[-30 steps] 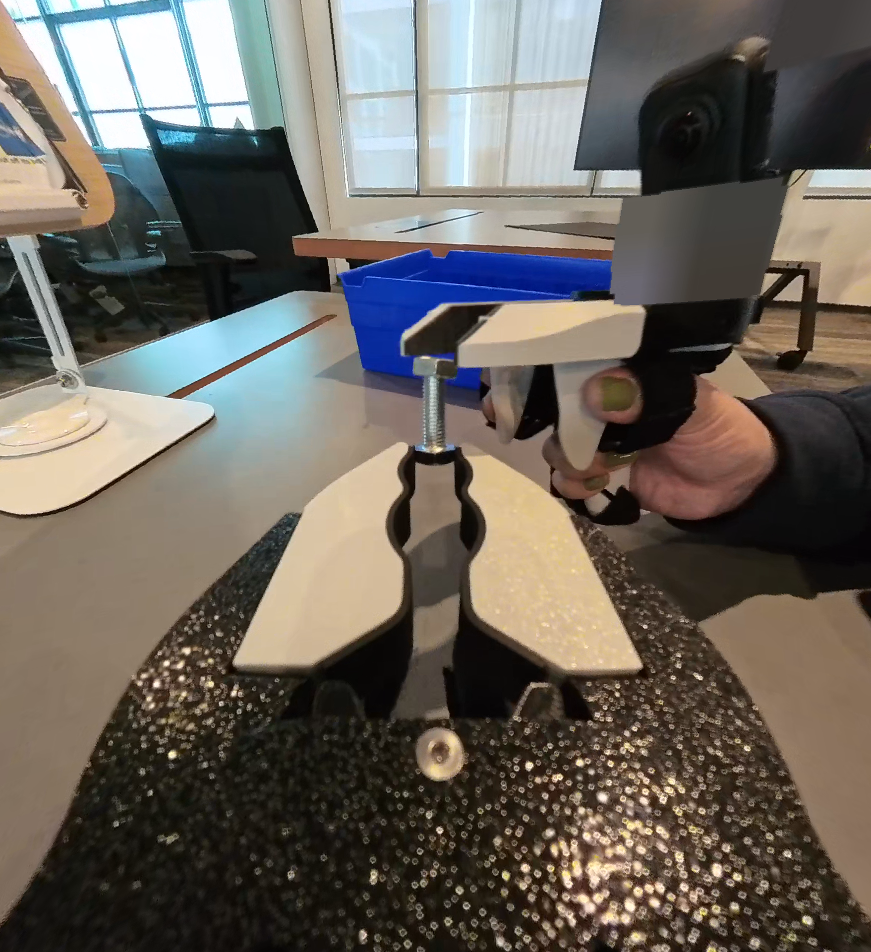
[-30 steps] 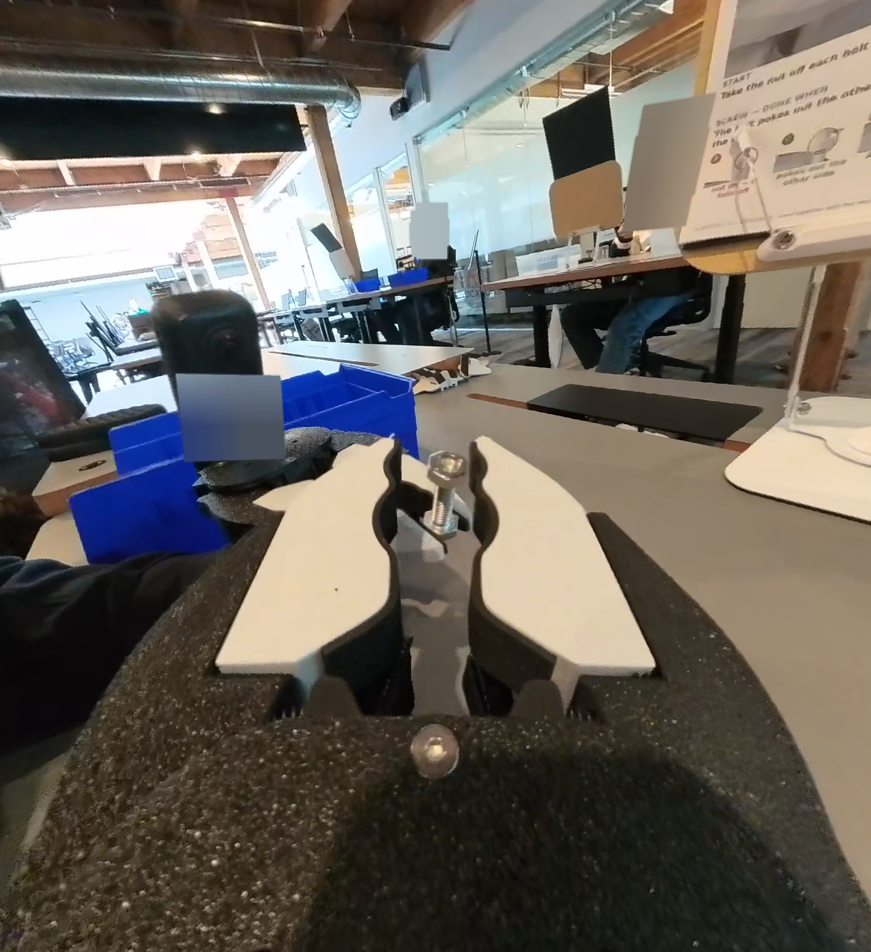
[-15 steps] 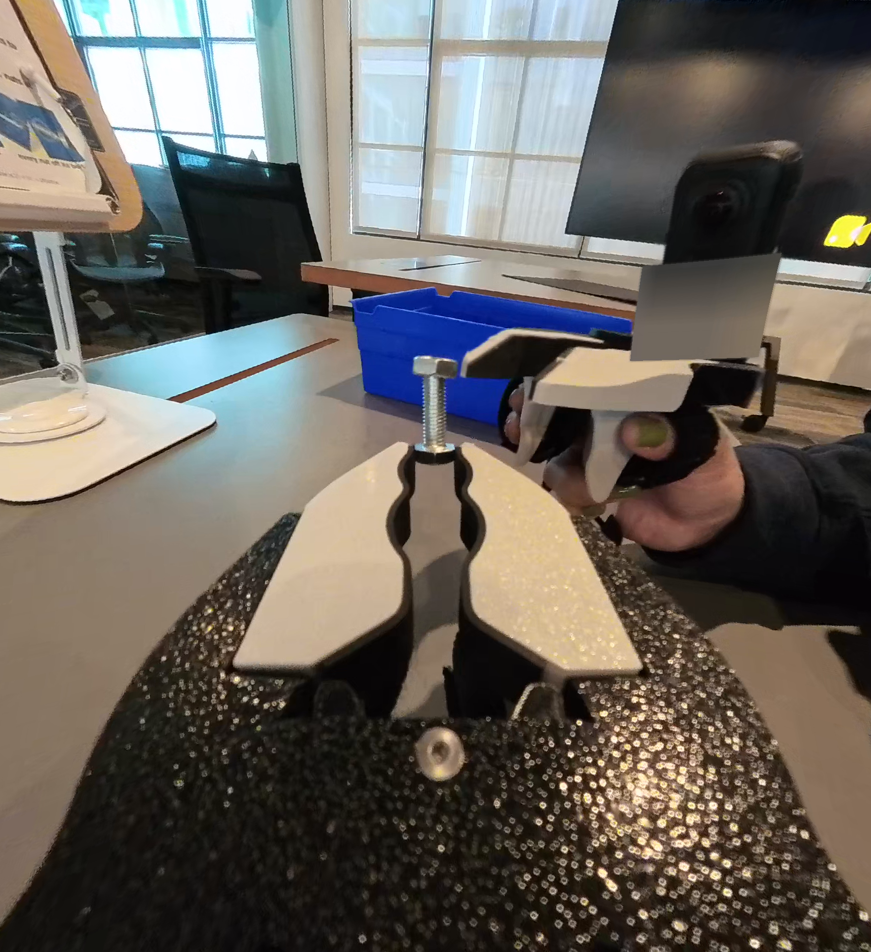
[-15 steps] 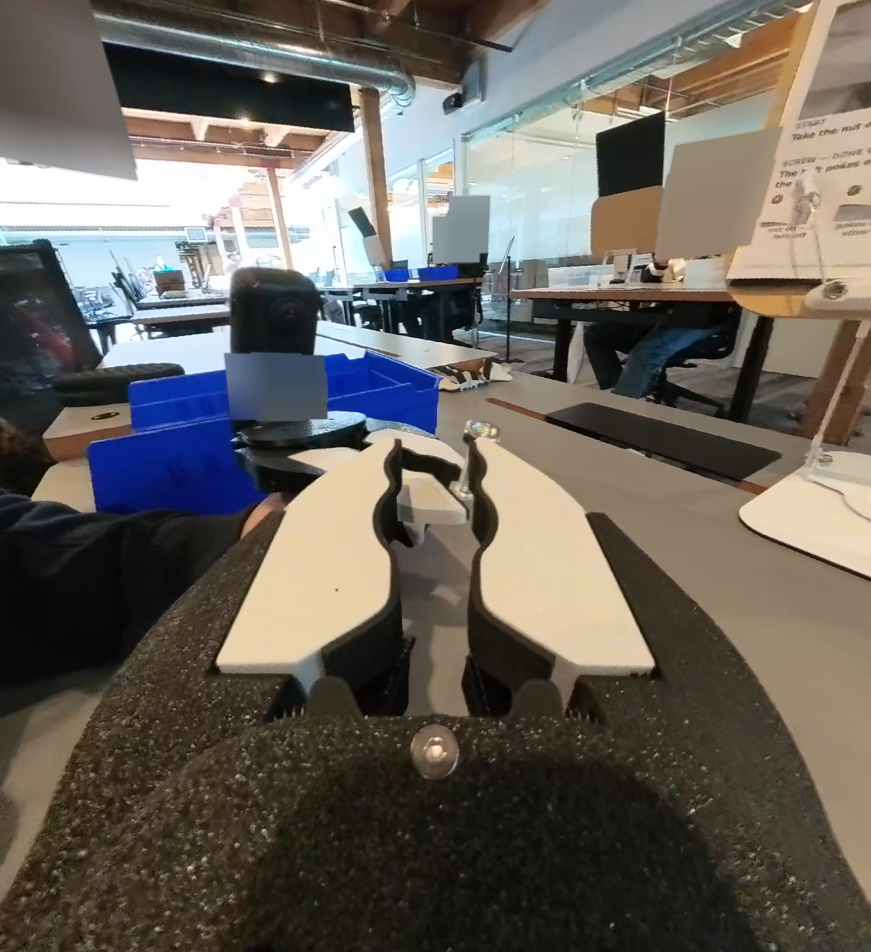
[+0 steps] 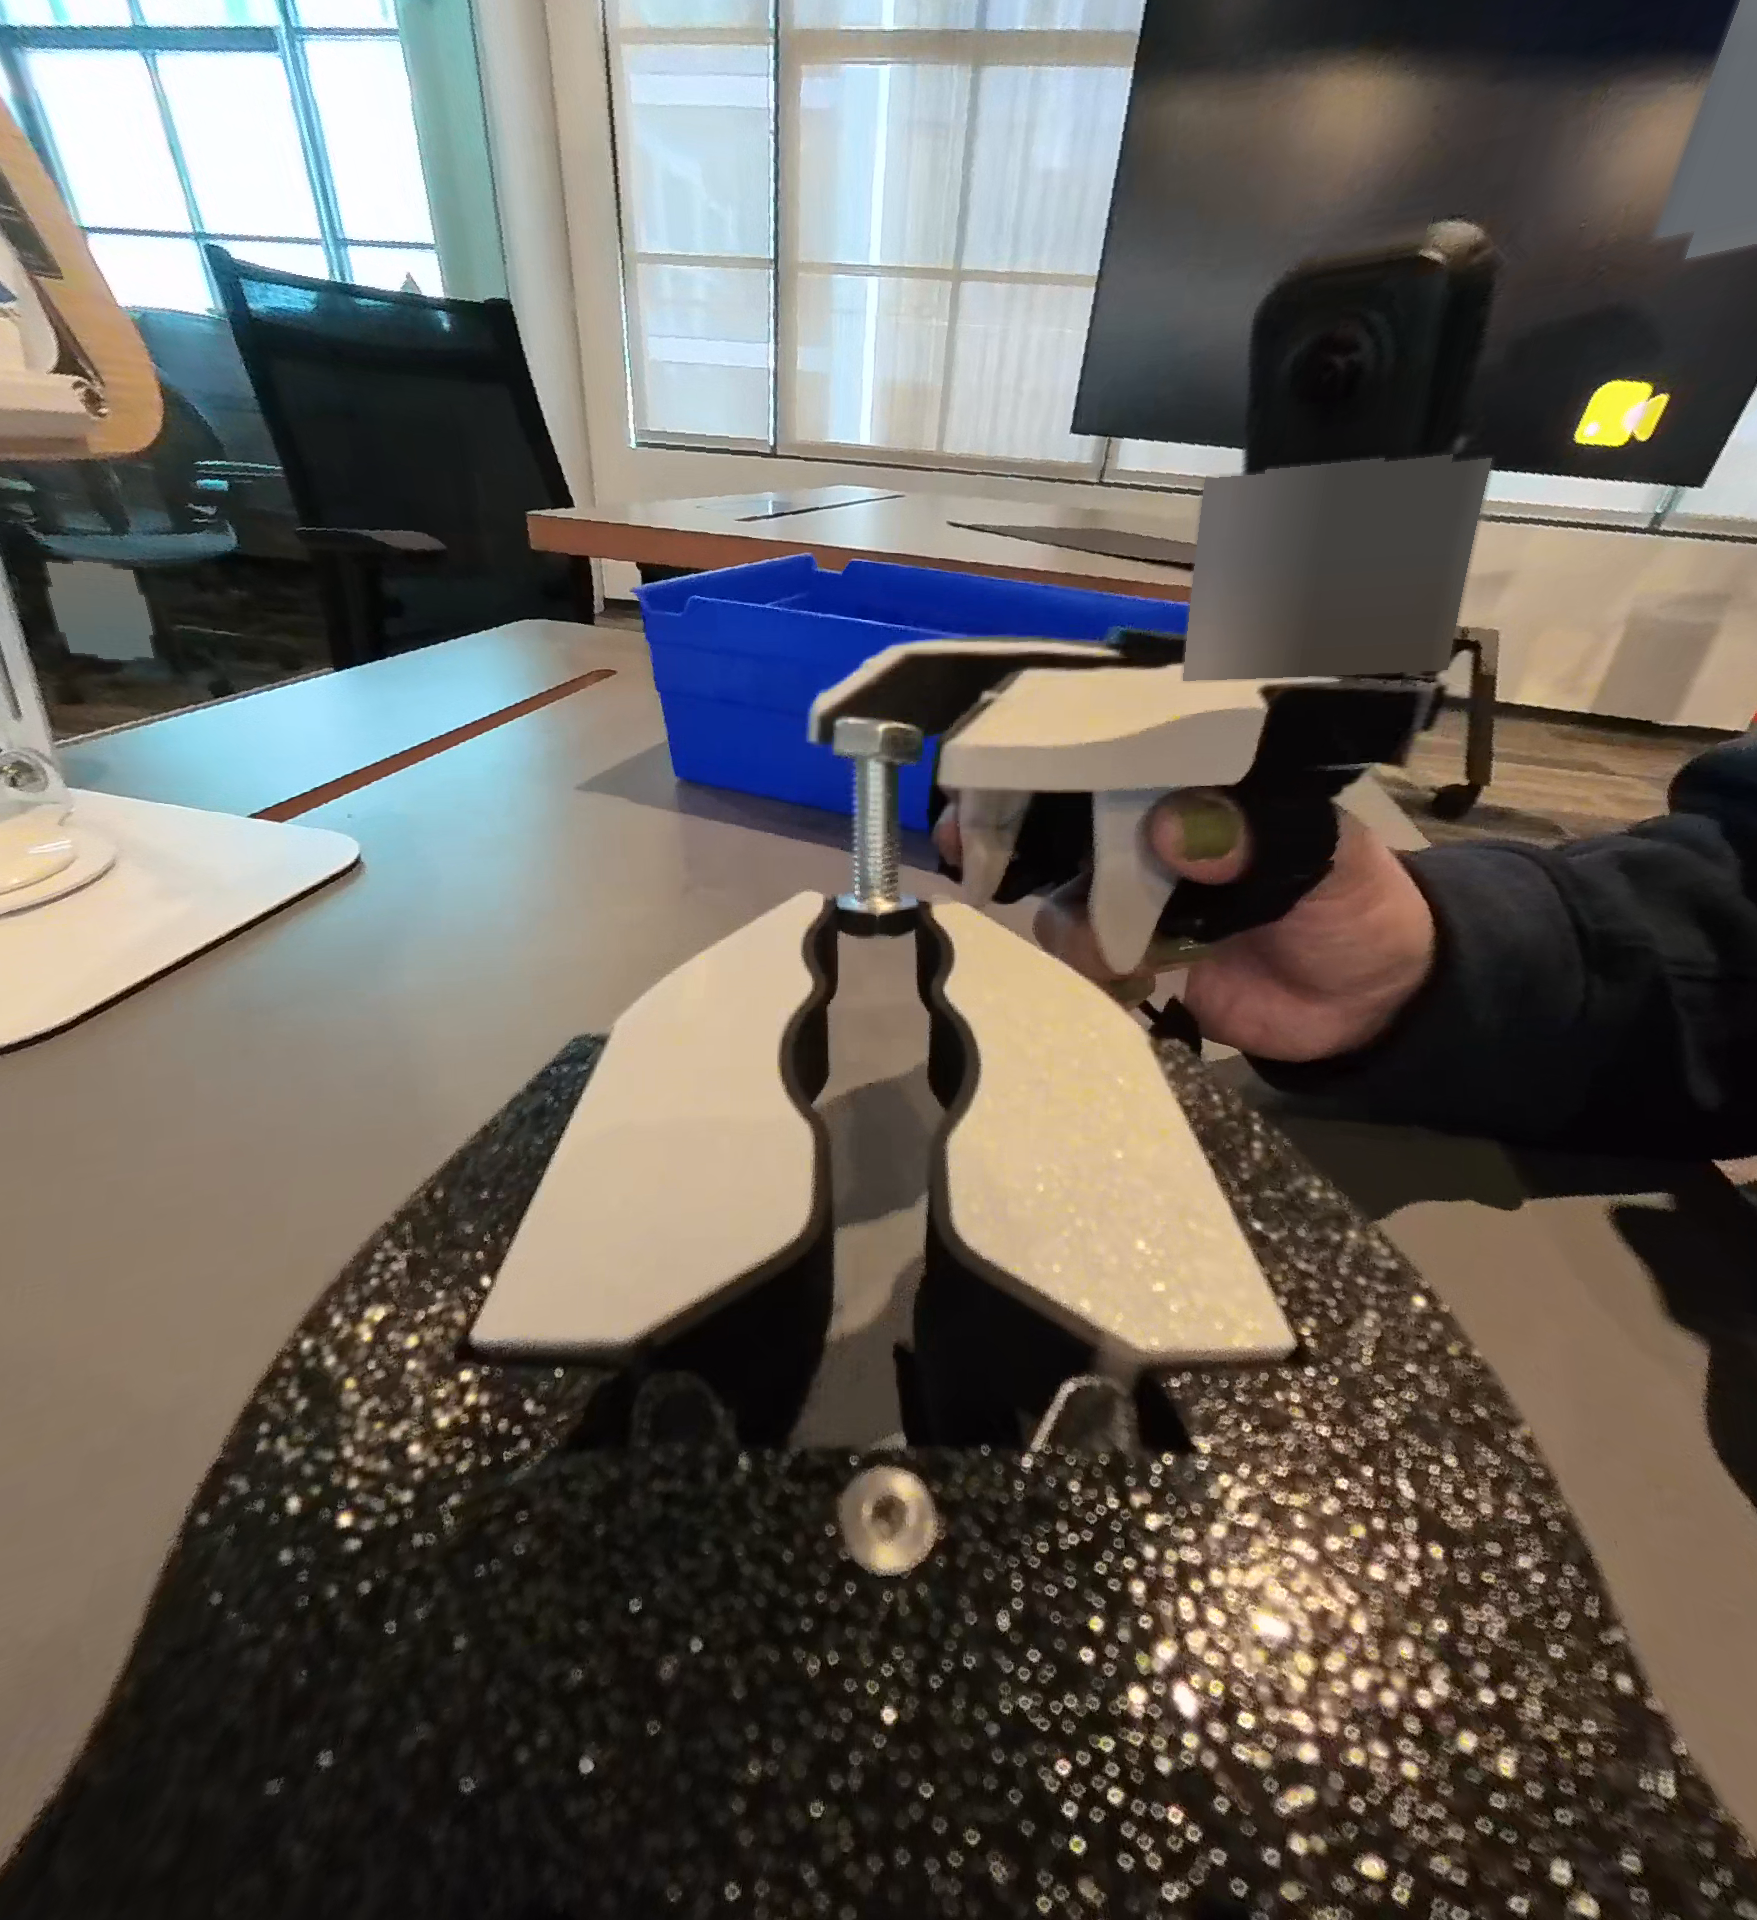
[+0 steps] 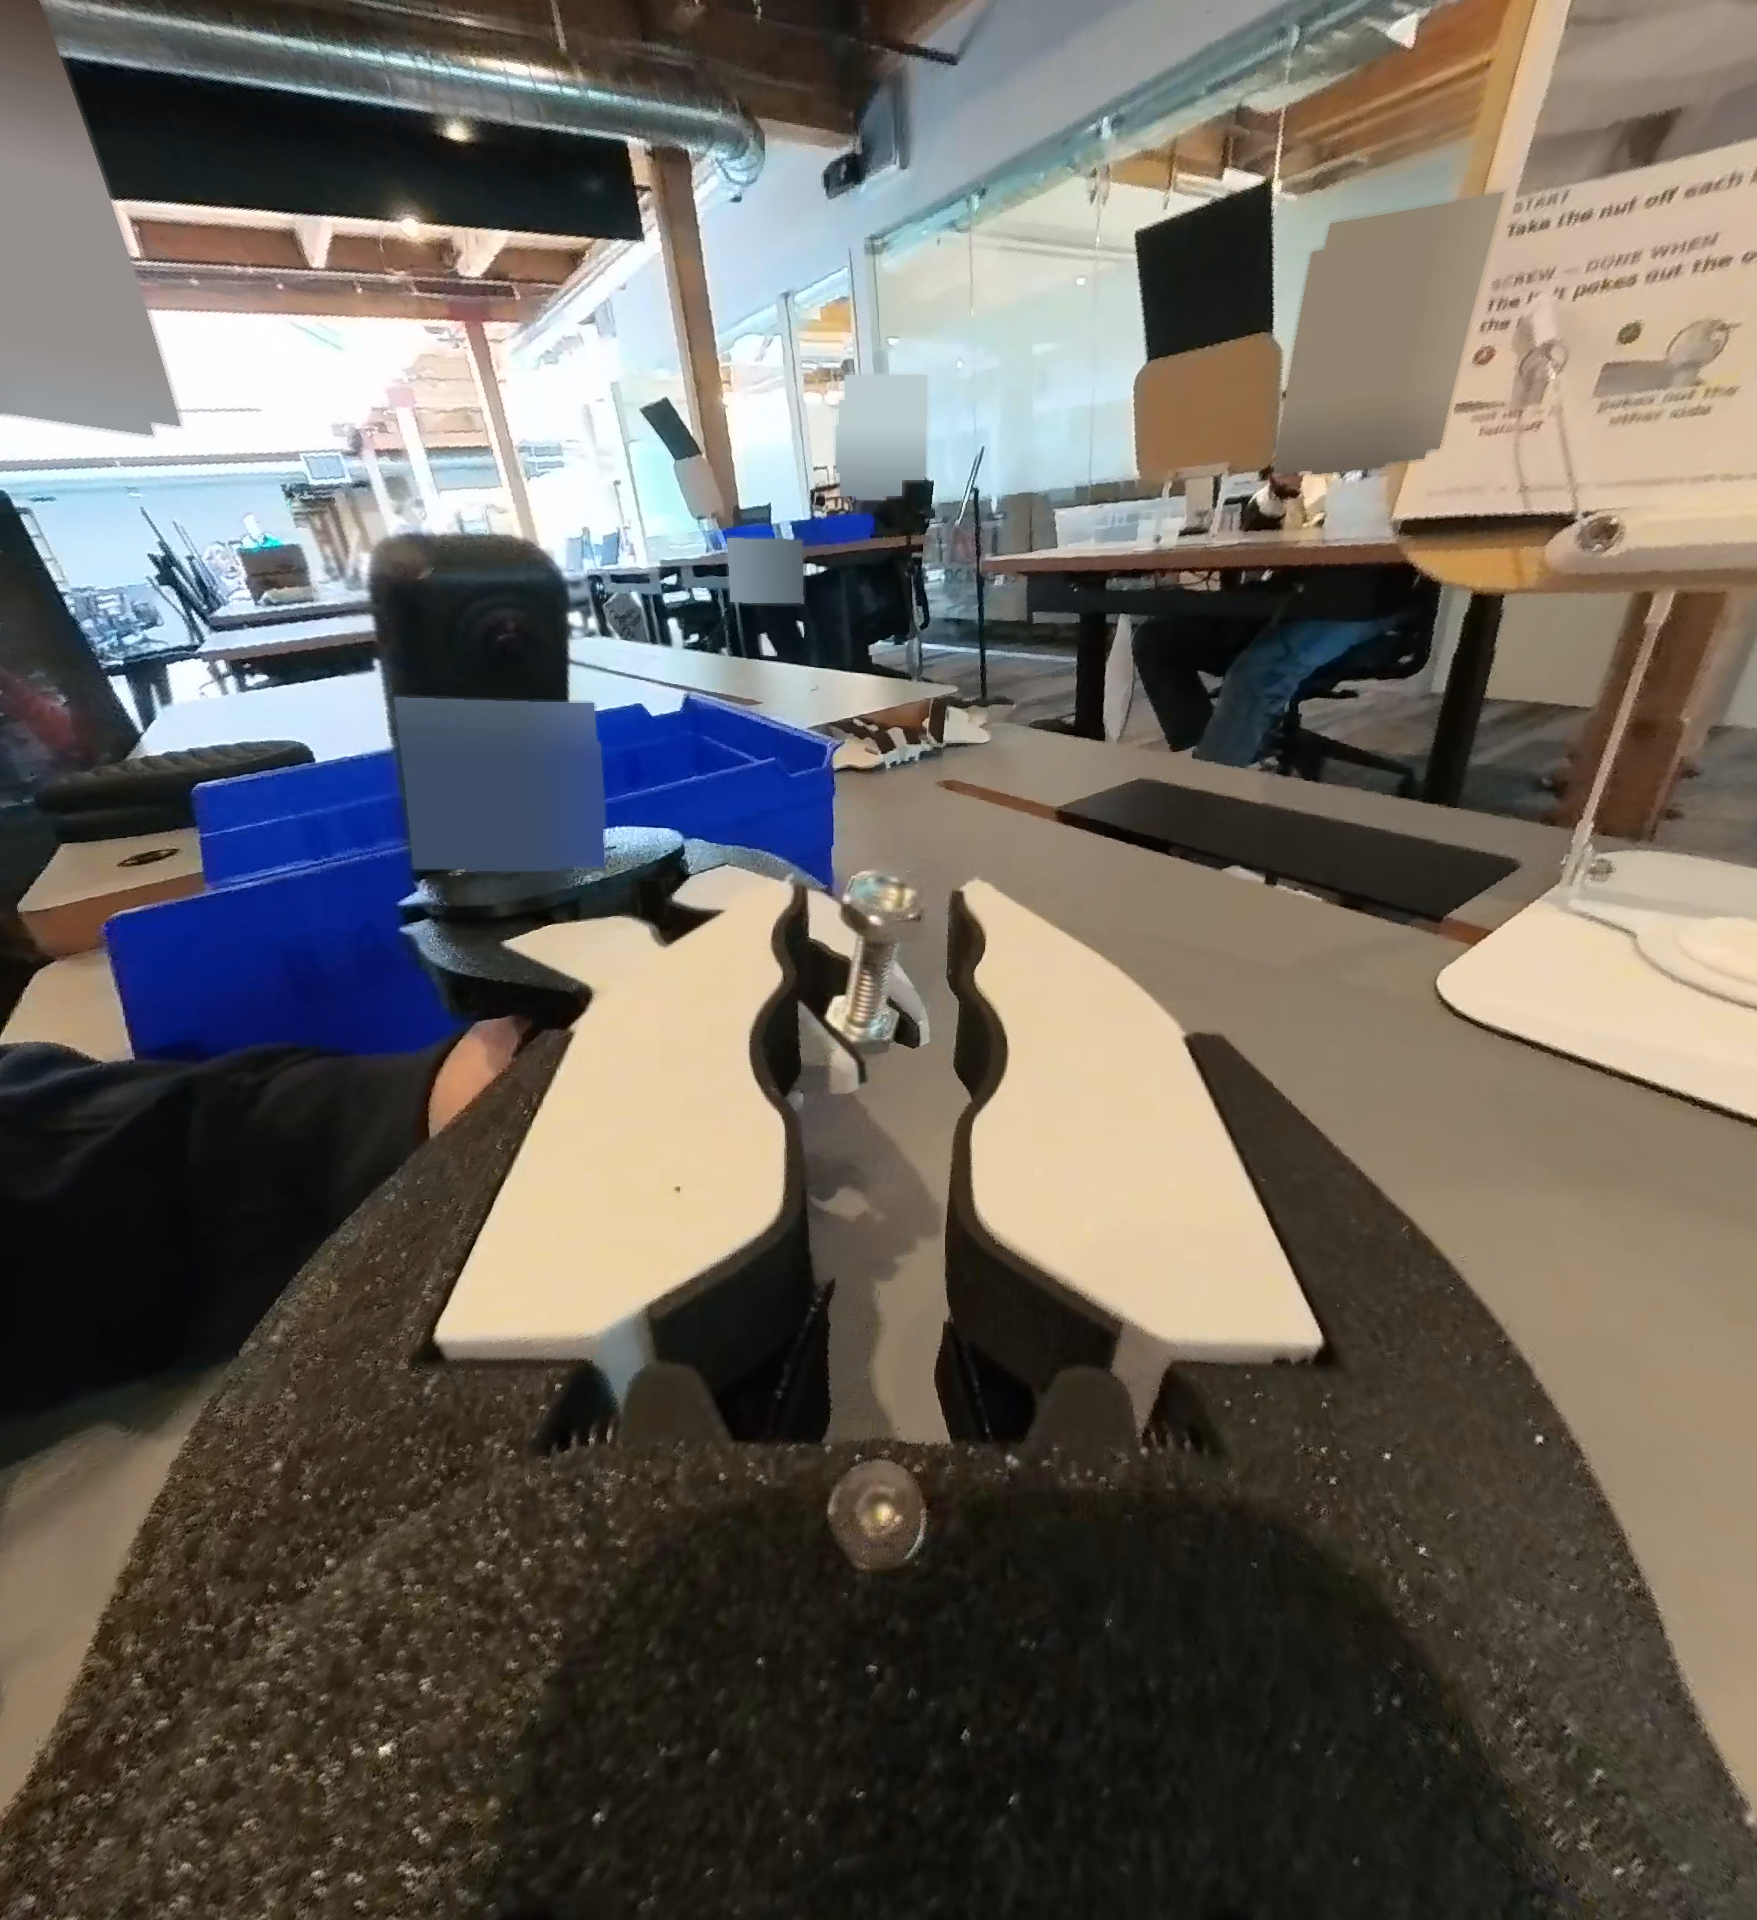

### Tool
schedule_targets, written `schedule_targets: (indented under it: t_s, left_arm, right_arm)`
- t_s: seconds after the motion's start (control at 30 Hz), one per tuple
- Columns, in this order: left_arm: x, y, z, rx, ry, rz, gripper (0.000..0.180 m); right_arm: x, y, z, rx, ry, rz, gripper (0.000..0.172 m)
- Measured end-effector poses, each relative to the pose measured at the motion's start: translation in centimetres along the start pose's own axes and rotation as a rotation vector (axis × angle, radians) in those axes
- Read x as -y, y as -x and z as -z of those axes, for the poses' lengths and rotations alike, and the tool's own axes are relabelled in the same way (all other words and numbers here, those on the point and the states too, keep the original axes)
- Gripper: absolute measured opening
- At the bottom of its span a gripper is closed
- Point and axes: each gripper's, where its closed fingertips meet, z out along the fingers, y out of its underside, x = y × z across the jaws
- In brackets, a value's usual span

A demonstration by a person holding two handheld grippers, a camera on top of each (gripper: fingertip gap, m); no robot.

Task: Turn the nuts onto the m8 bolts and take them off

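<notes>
My left tongs [image 5: 876, 920] are clamped on the nut [image 5: 875, 922], w/ the bolt [image 5: 874, 821] standing up in it above the table [image 5: 230, 1143]. My right tongs [image 6: 874, 914] are apart around the bolt head, not squeezing. I think it's mid-way; more turns left.

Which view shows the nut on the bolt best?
Right wrist view: the nut shows its hex top, lit, at the bolt's lower end. Left wrist view shows the nut only as a dark sliver between the left tongs.
</notes>
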Motion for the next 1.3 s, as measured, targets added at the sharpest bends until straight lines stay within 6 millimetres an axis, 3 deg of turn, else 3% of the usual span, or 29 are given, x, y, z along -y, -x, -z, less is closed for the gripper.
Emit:
schedule_targets:
  t_s: [0.2, 0.43, 0.53, 0.73, 1.03, 1.13, 1.27, 1.3]
  left_arm:
    - [0.2, -0.9, -0.1, -0.056, 0.001, -0.019, 0.013]
    - [0.3, -3.5, 0.9, -0.313, 0.007, 0.022, 0.013]
    - [-0.2, -3.9, 0.8, -0.366, 0.043, 0.043, 0.013]
    - [-0.9, -3.4, 0.2, -0.318, 0.097, 0.008, 0.013]
    - [-1.0, -0.1, -0.3, -0.013, 0.115, -0.054, 0.014]
    - [-1.2, 0.2, -0.4, 0.04, 0.134, -0.079, 0.014]
    - [-0.9, 0.1, -0.2, 0.012, 0.116, -0.069, 0.014]
    - [-0.7, -0.2, -0.2, -0.018, 0.101, -0.058, 0.014]
  right_arm:
    - [-0.1, 0.6, 0.1, 0.068, 0.04, 0.053, 0.015]
    - [-0.2, 2.9, 1.5, 0.408, 0.136, 0.011, 0.015]
    - [-0.8, 3.1, 2.1, 0.449, 0.188, 0.042, 0.015]
    - [-1.4, 2.4, 2.3, 0.402, 0.25, 0.084, 0.015]
    - [-1.6, 0.0, 0.2, 0.053, 0.222, -0.092, 0.014]
    - [-1.7, -0.2, 0.1, -0.022, 0.221, -0.053, 0.014]
    - [-1.4, 0.2, 0.2, 0.019, 0.205, 0.034, 0.016]
    - [-0.9, 0.8, 0.2, 0.081, 0.182, 0.049, 0.025]
